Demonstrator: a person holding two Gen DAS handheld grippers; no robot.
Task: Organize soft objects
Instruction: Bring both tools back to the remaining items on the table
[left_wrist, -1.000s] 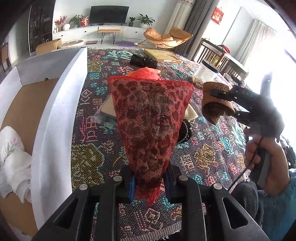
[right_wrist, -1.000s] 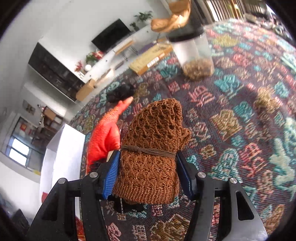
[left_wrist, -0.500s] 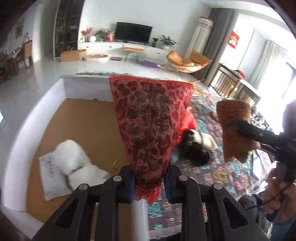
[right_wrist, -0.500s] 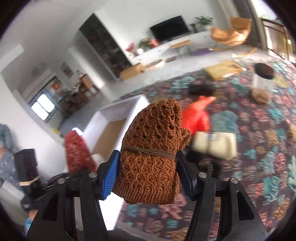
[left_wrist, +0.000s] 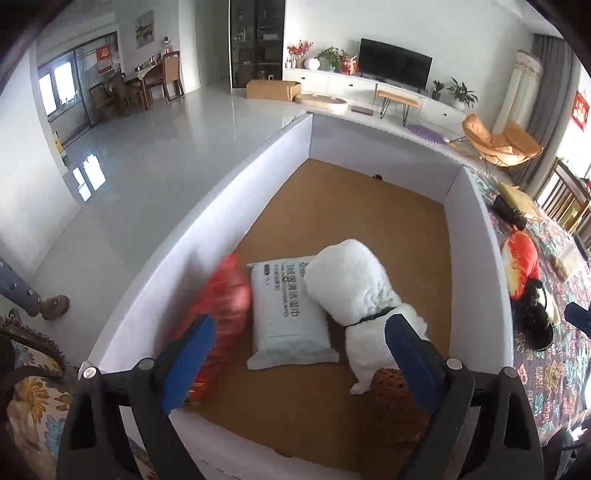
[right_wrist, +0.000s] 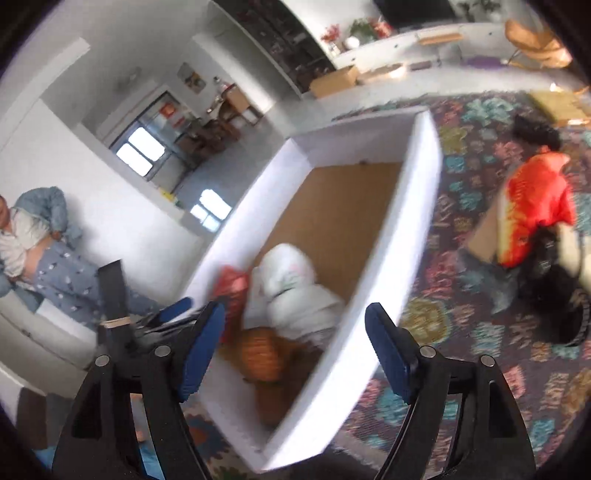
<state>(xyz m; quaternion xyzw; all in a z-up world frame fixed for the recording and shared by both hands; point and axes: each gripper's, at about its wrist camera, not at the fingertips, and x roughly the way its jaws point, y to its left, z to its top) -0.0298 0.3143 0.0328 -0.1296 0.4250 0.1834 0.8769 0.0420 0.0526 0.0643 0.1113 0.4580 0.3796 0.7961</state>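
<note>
Now left gripper (left_wrist: 297, 363) jaws opening, right gripper (right_wrist: 295, 350) too, nothing held

White-walled box (left_wrist: 236, 184) with a tan floor holds a white plush (left_wrist: 354, 284). A red net bag (left_wrist: 225, 295), blurred, perhaps patterned. Brown knit (right_wrist: 258, 354).

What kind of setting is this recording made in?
Most likely a home living room. A television stands on a long white cabinet, an orange lounge chair sits by the curtains, and a patterned rug covers the floor beside the white box that takes the soft things.
</note>
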